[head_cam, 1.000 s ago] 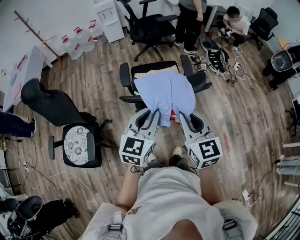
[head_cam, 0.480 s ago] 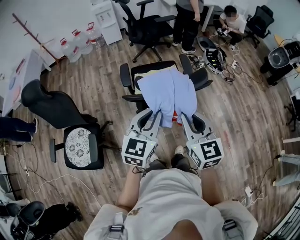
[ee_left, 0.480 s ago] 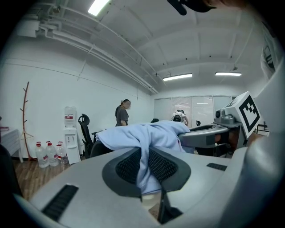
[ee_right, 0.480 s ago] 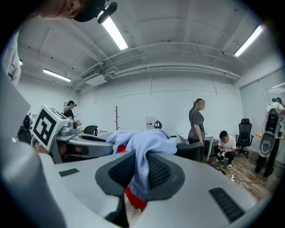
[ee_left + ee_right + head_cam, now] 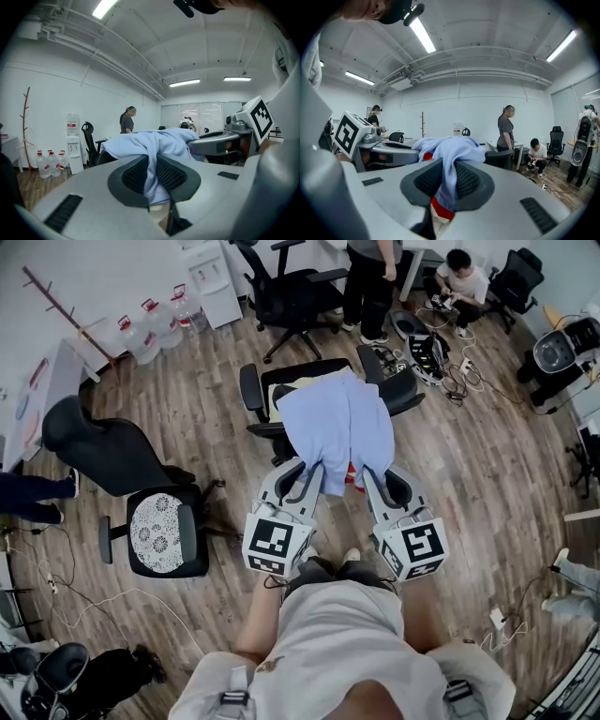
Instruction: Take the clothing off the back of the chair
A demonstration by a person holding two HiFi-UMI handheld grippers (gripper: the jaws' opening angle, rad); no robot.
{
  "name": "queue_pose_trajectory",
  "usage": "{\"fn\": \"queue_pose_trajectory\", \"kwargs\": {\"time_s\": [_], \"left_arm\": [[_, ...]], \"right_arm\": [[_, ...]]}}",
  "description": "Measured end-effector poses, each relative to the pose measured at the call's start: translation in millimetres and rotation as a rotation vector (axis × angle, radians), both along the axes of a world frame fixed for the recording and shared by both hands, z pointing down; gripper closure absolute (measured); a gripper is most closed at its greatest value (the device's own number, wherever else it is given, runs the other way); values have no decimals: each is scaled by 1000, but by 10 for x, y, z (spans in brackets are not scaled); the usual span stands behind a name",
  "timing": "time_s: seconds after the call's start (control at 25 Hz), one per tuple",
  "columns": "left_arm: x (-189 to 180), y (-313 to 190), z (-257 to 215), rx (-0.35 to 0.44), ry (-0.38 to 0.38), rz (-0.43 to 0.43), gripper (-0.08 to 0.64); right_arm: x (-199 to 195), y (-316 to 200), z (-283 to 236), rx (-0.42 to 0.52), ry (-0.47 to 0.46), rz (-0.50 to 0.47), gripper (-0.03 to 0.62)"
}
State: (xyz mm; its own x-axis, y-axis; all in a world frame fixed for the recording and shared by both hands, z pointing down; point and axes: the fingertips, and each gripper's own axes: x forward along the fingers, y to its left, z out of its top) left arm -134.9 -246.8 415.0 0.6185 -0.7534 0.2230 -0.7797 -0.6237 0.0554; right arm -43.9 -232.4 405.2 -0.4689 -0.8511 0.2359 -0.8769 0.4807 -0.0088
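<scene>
A light blue garment (image 5: 339,426) with a red patch on its inner side is stretched from the back of a black office chair (image 5: 323,388) toward me. My left gripper (image 5: 305,471) is shut on its near left edge; in the left gripper view the cloth (image 5: 154,159) is pinched between the dark pads. My right gripper (image 5: 367,476) is shut on the near right edge, and the right gripper view shows blue and red cloth (image 5: 446,183) squeezed between its pads. The far end of the garment still rests over the chair's back.
A second black chair with a patterned seat cushion (image 5: 155,531) stands to my left. Another black chair (image 5: 286,282), water bottles (image 5: 155,320) and a white dispenser (image 5: 217,273) are farther off. One person stands (image 5: 366,277) and one sits (image 5: 464,282) behind the chair, beside gear and cables (image 5: 436,357).
Both grippers have drawn slightly back toward me with the garment, which is pulled a little further off the chair. The standing person has shifted slightly.
</scene>
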Motion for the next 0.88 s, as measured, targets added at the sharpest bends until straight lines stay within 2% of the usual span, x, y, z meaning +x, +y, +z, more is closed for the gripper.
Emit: {"fn": "queue_pose_trajectory", "kwargs": {"time_s": [0.88], "left_arm": [[5, 529, -231, 75, -21, -60, 495]], "right_arm": [[-1, 437, -210, 80, -21, -72, 525]]}}
